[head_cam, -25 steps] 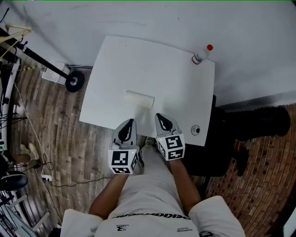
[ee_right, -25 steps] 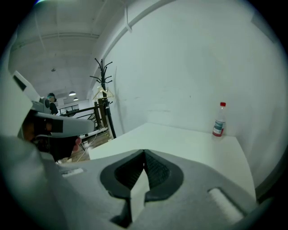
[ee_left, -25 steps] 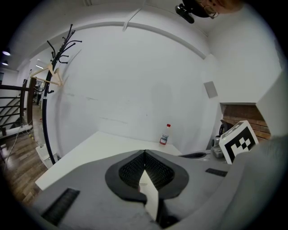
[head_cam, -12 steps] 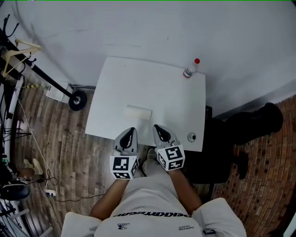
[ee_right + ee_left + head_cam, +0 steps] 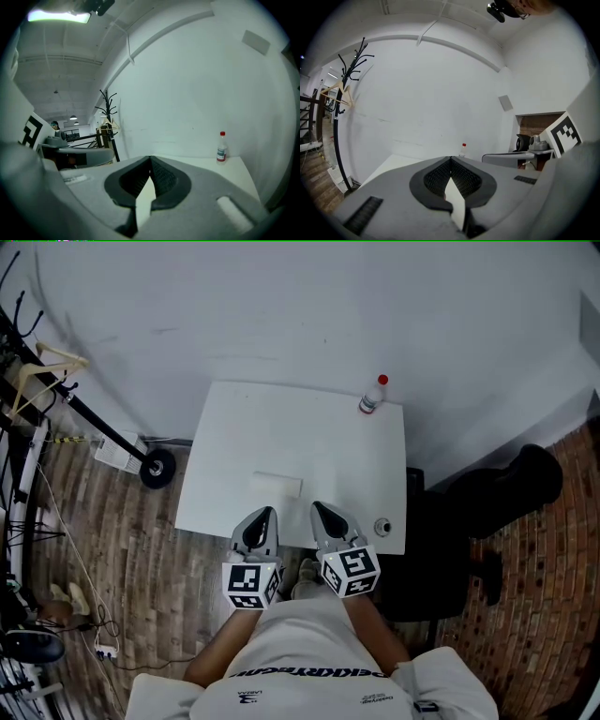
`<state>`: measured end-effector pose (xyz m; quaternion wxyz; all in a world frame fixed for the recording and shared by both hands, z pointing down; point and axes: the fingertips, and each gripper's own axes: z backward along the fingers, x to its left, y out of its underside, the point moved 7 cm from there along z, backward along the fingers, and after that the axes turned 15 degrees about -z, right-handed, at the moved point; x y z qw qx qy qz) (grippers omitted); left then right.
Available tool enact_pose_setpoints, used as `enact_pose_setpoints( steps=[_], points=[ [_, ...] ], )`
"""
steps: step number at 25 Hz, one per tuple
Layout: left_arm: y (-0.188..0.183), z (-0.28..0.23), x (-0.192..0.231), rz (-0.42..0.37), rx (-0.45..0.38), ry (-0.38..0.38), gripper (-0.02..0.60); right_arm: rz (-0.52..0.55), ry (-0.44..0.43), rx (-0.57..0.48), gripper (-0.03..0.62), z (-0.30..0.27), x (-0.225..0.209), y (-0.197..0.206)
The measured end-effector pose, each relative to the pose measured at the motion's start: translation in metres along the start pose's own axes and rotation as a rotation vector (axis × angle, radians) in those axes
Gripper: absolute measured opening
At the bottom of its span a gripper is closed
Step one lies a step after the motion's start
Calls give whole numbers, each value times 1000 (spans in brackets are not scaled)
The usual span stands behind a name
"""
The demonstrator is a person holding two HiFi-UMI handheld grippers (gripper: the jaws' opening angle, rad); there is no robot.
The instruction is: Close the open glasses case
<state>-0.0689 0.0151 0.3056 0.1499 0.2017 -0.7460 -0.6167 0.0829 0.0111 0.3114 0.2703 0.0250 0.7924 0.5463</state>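
While the glasses case (image 5: 277,486) lies on the bench (image 5: 225,427), I hold my left gripper (image 5: 262,515) and right gripper (image 5: 321,511) just short of it, both pinched together and empty, poised to reach.

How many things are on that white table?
3: a case near the front edge, a bottle at the far right corner, a small round thing at the near right corner. Nothing else shows.

Left hand-held gripper (image 5: 265,512), right (image 5: 317,507): jaws together.
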Motion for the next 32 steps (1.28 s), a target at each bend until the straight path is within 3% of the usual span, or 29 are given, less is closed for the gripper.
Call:
enact_pose_setpoints(
  steps=[7, 14, 32],
  points=[
    [-15, -1, -6, -38, -39, 22, -2, -68, -12, -58, 0, 11, 2, -15],
    [-21, -3, -9, -54, -64, 32, -3, -17, 2, -93, 2, 14, 5, -24],
    [-16, -4, -13, -45, -72, 51, -3, -36, 22, -95, 0, 18, -4, -13]
  ],
)
